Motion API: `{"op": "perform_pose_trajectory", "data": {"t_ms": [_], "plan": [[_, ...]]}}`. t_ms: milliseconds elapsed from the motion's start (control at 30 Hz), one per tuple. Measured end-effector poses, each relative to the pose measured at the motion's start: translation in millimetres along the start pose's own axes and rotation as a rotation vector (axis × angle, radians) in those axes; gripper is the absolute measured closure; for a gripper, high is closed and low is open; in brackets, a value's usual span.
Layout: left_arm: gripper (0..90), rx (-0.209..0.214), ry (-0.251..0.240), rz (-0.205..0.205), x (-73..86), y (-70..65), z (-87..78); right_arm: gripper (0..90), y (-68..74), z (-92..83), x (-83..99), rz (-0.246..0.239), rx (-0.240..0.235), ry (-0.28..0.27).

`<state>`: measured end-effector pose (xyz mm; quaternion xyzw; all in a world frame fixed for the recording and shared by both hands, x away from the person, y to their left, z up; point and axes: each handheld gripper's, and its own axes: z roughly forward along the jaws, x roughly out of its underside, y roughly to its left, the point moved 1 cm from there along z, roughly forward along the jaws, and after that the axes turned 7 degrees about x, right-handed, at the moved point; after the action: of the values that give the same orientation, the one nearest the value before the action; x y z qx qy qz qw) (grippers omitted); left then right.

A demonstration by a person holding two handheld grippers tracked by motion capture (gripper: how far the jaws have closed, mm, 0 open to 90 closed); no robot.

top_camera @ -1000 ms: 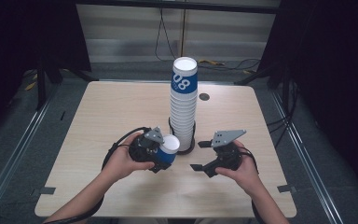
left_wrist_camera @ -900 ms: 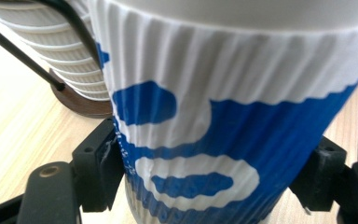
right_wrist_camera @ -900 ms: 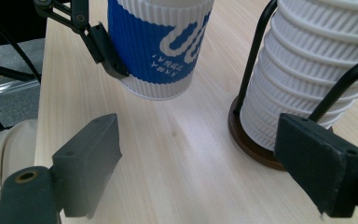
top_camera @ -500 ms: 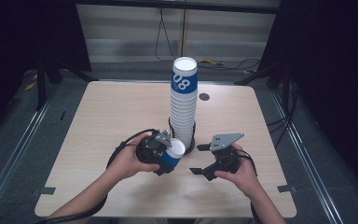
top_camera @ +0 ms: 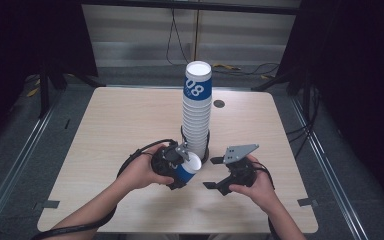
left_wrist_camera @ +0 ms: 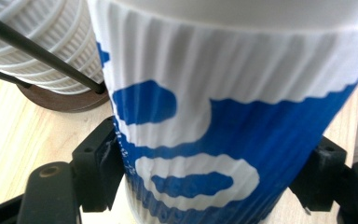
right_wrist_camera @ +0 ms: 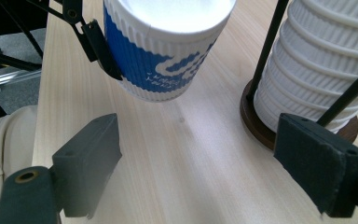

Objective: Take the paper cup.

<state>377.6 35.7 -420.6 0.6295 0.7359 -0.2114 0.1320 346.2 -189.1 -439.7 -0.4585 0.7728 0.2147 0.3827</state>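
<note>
Ribbed, matt, probably paper cup (left_wrist_camera: pixel 223 121); smooth pale wood table (top_camera: pixel 125 125).

A light wooden table (top_camera: pixel 130 120) stands on grey floor (top_camera: pixel 35 125), black cables (top_camera: pixel 177 40) behind it.

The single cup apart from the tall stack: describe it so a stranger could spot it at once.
On the wooden table, find the tall stack of cups in its dark wire holder near the middle. Just in front of its base, the left gripper clamps a single cup. Unlike the stacked ones, it is tilted, off the table, alone.
</note>
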Motion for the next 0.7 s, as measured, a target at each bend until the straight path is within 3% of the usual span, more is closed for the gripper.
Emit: {"op": "perform_pose_trajectory", "data": {"t_ms": [367,700], "plan": [[23.5,0.013,0.136,0.043,-12.8,-1.3,-0.6,13.7,4.3,4.4,2.0,-0.012,-0.026,0.016],[23.5,0.033,0.199,0.079,-22.0,-5.6,3.2,13.8,5.9,5.8,-1.5,-0.005,-0.054,-0.010]]}}
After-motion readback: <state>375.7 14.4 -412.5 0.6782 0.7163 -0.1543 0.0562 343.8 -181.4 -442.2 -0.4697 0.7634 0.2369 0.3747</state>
